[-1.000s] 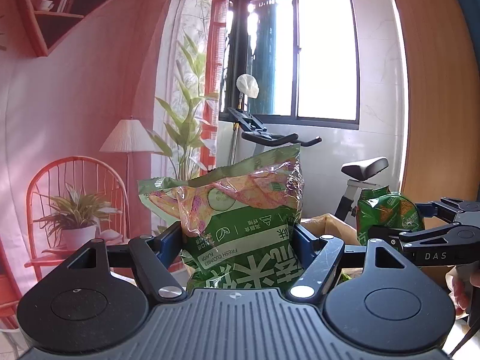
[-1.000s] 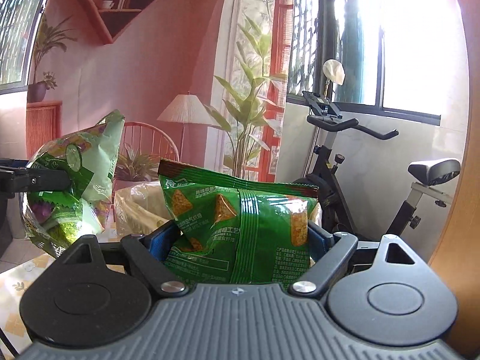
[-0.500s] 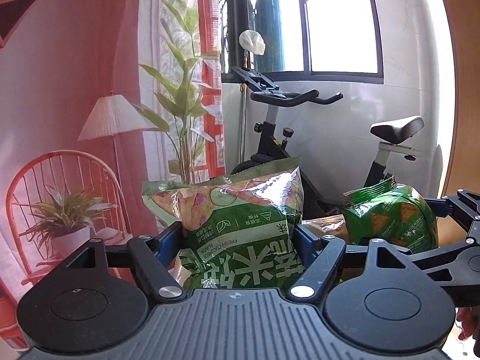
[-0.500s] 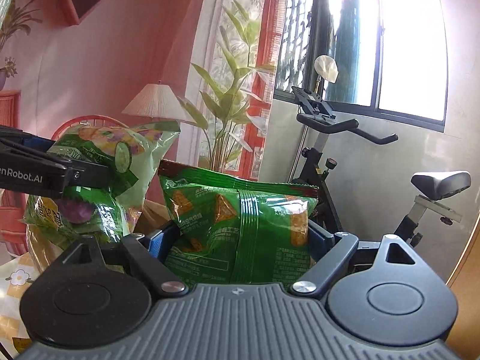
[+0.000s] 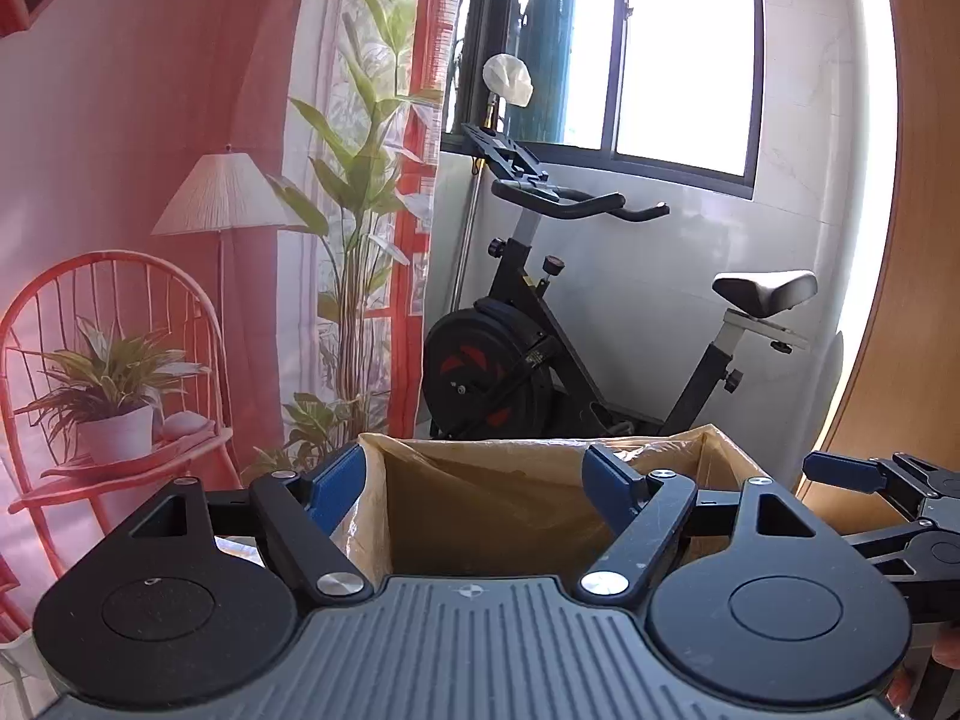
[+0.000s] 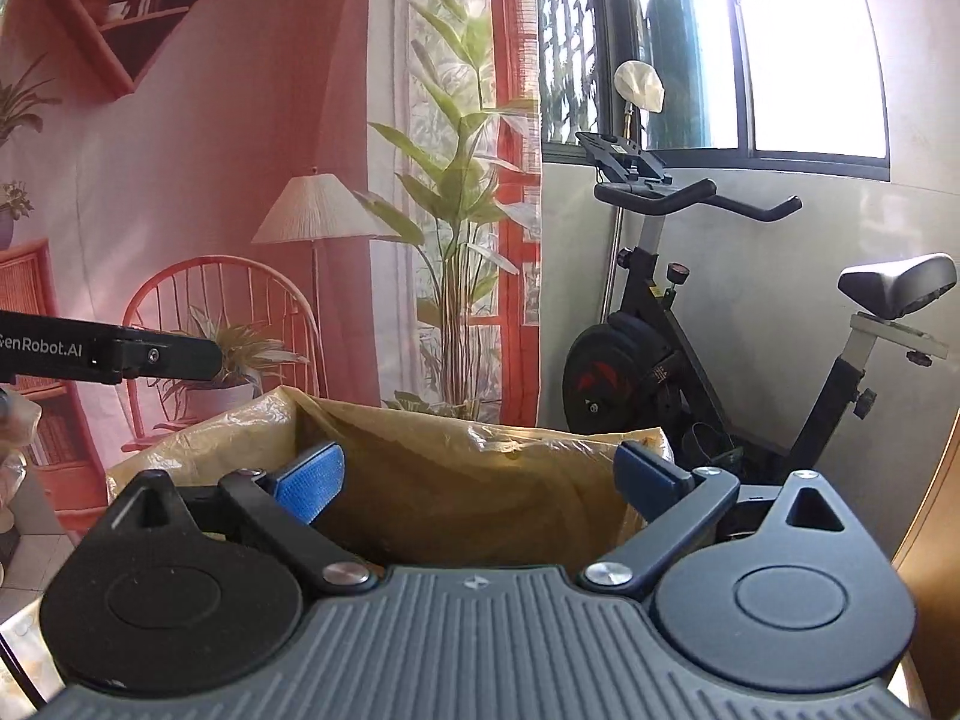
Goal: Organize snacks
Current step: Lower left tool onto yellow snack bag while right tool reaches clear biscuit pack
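Observation:
A cardboard box lined with yellowish clear plastic (image 5: 498, 504) stands open right in front of both grippers; it also shows in the right wrist view (image 6: 456, 480). My left gripper (image 5: 477, 483) is open and empty over the box's near side. My right gripper (image 6: 480, 480) is open and empty over the same box. No snack bag shows in either view. The inside bottom of the box is hidden behind the gripper bodies. The right gripper's fingers (image 5: 852, 474) show at the right edge of the left wrist view, and the left gripper's arm (image 6: 108, 348) shows at the left of the right wrist view.
An exercise bike (image 5: 540, 348) stands behind the box under the window. A backdrop with a printed red chair (image 5: 114, 372), lamp and plants hangs at the left. A wooden panel (image 5: 900, 300) rises at the right.
Both grippers have opened and let go of their snack bags, the cucumber chips on the left and the green chips on the right. The bags are out of sight. Both views have tipped down toward the box.

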{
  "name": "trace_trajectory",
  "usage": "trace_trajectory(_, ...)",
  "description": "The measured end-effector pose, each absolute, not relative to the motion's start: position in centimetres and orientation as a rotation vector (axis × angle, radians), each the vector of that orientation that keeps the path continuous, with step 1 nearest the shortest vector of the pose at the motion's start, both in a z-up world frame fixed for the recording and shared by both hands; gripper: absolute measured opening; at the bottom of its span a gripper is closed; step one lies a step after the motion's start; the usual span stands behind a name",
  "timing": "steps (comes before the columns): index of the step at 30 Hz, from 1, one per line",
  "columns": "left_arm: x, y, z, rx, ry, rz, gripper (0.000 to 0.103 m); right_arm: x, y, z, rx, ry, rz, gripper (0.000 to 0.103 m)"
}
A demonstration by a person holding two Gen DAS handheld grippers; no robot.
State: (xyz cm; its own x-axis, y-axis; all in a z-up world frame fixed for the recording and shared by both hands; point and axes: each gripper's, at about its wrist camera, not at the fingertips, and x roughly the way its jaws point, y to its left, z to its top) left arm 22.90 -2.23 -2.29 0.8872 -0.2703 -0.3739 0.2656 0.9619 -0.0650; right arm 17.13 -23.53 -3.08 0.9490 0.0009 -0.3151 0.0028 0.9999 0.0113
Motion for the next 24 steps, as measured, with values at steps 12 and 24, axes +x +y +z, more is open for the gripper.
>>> trace_trajectory(12,13.9,1.3,-5.8,-0.007,0.417,-0.248,0.081,8.8,-21.7,-5.9,0.095,0.333,0.032,0.098)
trace_trajectory(24,11.0,2.1,-13.0,-0.084,0.571,-0.199,0.078,3.1,-19.8,-14.5,0.074,0.516,0.033,0.092)
